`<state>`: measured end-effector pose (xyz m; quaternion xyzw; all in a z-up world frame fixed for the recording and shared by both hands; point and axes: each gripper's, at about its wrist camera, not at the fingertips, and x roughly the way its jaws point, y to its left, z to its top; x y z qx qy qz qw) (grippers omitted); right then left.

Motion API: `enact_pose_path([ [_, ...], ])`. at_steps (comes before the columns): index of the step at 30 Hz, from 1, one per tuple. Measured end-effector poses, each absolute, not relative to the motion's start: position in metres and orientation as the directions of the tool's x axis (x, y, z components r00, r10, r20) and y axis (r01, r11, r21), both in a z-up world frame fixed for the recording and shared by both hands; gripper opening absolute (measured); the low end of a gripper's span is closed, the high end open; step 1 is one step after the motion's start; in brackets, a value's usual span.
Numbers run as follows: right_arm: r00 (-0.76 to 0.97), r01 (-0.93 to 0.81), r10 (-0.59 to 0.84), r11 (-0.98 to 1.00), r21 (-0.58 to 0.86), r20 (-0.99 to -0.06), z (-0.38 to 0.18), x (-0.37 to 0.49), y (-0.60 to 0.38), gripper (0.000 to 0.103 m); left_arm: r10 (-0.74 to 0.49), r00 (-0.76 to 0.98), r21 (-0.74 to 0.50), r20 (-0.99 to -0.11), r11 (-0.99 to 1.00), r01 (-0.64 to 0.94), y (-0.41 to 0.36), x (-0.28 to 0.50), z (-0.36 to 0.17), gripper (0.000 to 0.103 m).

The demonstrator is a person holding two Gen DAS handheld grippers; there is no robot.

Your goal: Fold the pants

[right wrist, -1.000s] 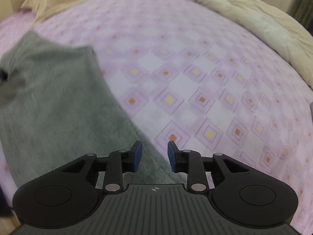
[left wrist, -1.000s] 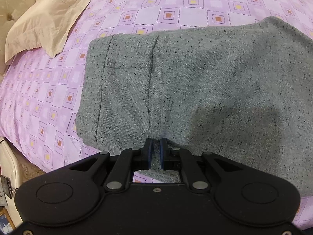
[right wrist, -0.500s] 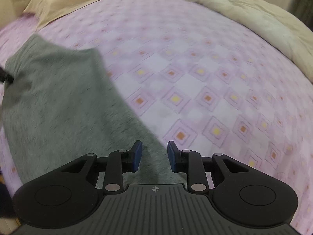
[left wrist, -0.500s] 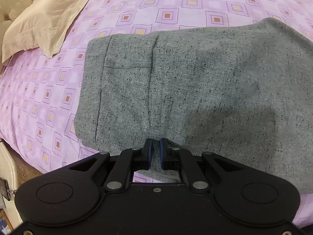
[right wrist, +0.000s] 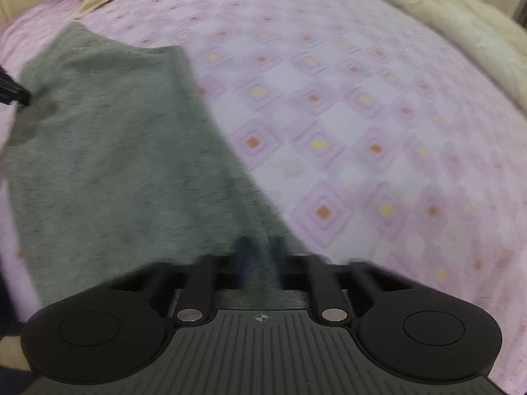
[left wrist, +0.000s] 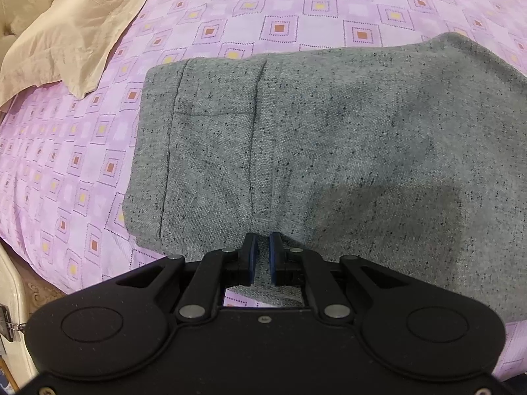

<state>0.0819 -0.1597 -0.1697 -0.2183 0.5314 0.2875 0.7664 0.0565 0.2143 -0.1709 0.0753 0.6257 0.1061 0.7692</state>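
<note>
My right gripper [right wrist: 260, 256] has narrowed since half a second ago: its blue pads, then clearly apart over the cloth's edge, now stand much nearer each other with grey fabric between them. They are smeared by motion, so I cannot tell whether they actually pinch the cloth. My left gripper [left wrist: 262, 256] has not shifted; its jaws are nearly closed, clamped on a ridge of the near hem, only a thin strip of fabric showing in the gap.

The pants [left wrist: 313, 151] lie flat, spreading away from the left jaws, with a seamed band off to their left. In the right wrist view the pants [right wrist: 108, 164] stretch ahead and to the left of the jaws, their edge running diagonally down to the pads.

Under it all is the purple patterned bedsheet [right wrist: 346, 115]. A beige pillow [left wrist: 72, 33] sits far ahead-left of the left jaws, and a cream blanket [right wrist: 461, 23] far ahead-right of the right ones.
</note>
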Motion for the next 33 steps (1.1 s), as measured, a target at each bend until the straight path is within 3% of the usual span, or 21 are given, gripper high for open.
enact_pose_path([
  [3,0.356,-0.679,0.125,0.715,-0.164,-0.926,-0.167,0.079,-0.153,0.001,0.253,0.203,0.245,-0.946,0.967,-0.066,0.215,0.054,-0.170,0.011],
  [11,0.465,-0.521,0.028,0.817,-0.249,-0.885,-0.163,0.078,-0.138,0.003,0.187,0.179,0.186,-0.966,0.982,-0.021,0.227,0.029,-0.164,0.015],
  [12,0.497,-0.493,0.048,0.837,-0.236,-0.867,-0.154,0.072,-0.138,0.003,0.192,0.174,0.192,-0.966,0.981,-0.019,0.229,0.025,-0.161,0.020],
  [17,0.466,-0.532,0.229,0.844,-0.064,-0.855,-0.133,0.039,-0.102,0.003,0.179,0.279,0.171,-0.943,0.984,-0.055,0.231,0.029,-0.128,0.020],
  [21,0.395,-0.566,0.276,0.825,0.005,-0.877,-0.144,0.018,-0.065,0.003,0.125,0.348,0.123,-0.929,0.992,-0.028,0.217,0.062,-0.120,0.021],
  [26,0.290,-0.573,0.227,0.819,0.021,-0.930,-0.164,-0.004,-0.042,0.003,0.087,0.391,0.077,-0.916,0.996,-0.040,0.211,0.100,-0.125,0.023],
  [30,0.276,-0.533,0.202,0.845,0.025,-0.940,-0.171,-0.016,-0.047,0.003,0.114,0.251,0.113,-0.961,0.993,-0.021,0.220,0.112,-0.169,0.026],
  [33,0.272,-0.507,0.182,0.862,0.020,-0.945,-0.164,-0.017,-0.051,0.004,0.098,0.288,0.108,-0.952,0.994,0.020,0.223,0.103,-0.166,0.026],
])
